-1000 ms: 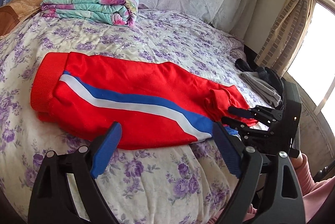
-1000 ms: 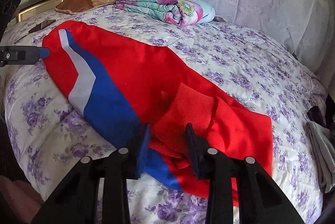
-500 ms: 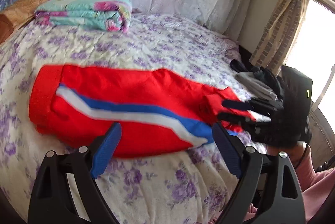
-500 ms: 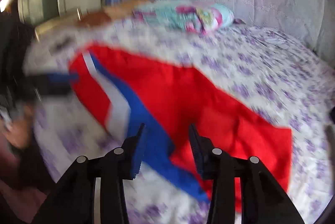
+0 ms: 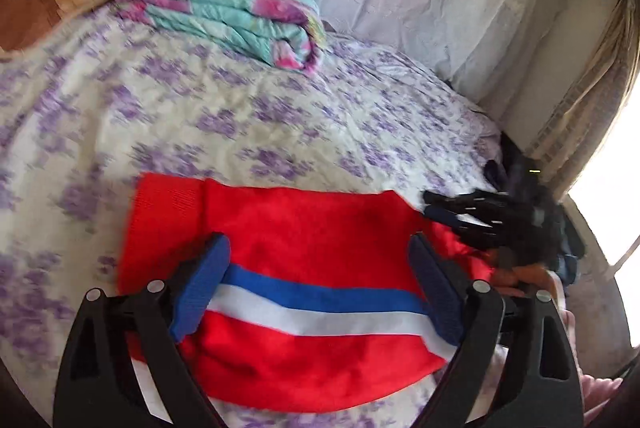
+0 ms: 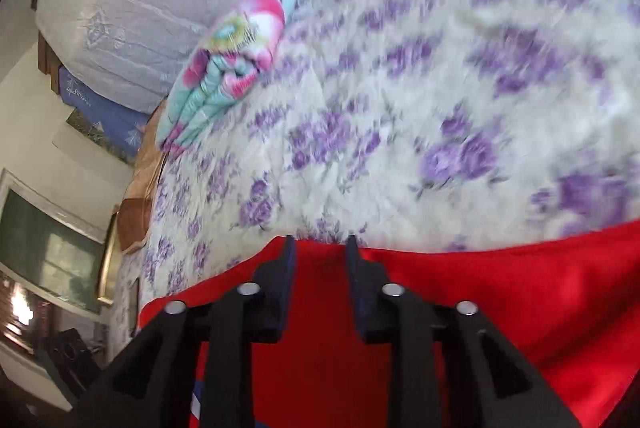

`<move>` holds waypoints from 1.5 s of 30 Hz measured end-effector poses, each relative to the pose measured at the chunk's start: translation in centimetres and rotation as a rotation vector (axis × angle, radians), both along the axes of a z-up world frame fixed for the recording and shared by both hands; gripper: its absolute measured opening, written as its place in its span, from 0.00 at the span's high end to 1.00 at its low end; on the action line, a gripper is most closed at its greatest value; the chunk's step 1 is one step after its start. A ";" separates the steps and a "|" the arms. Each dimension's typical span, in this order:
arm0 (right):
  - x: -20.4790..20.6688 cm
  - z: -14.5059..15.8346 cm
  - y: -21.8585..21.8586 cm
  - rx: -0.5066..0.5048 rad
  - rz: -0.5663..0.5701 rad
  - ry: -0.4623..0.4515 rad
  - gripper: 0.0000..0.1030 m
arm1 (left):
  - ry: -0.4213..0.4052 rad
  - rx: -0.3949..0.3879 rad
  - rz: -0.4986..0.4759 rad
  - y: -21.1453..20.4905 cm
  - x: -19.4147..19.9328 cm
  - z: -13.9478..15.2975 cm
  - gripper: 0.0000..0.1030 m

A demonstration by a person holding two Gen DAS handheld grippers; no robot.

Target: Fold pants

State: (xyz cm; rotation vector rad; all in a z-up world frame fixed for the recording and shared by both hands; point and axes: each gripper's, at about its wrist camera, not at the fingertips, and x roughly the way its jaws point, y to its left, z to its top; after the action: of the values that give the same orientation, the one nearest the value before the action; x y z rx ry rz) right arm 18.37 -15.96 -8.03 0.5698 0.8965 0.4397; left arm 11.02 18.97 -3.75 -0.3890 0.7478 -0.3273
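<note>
Left wrist view alone shows the blue & white stripe on the red pants (image 5: 304, 268), plus the right gripper (image 5: 452, 211) at their far-right end. Left gripper (image 5: 316, 292) hovers over them, jaws spread wide, nothing pinched. Right view, tilted: jaws just been opening, part-spread, nothing between them. Pants lie on the floral bed (image 5: 240, 115); folded quilt (image 5: 224, 15) beyond.

Pants (image 5: 304, 248) lie on bed (image 5: 240, 131), quilt (image 5: 224, 15) behind them
</note>
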 end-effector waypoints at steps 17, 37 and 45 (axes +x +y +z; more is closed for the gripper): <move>-14.2 4.2 14.6 -0.416 0.509 -0.415 0.52 | 0.043 -0.018 0.172 7.3 -4.8 0.1 0.13; -16.6 0.1 22.7 -0.785 0.630 -0.549 0.50 | 0.138 -0.030 0.174 8.0 -6.0 0.1 0.11; -16.0 0.8 21.8 -0.738 0.571 -0.552 0.83 | 0.190 -0.149 0.101 7.5 -4.8 -0.8 0.08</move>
State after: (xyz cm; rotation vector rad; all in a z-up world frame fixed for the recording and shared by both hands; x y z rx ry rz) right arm 2.41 5.87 -7.27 -0.4889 0.6049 0.6866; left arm 6.26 26.48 -4.59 -0.6026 0.8892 -0.2536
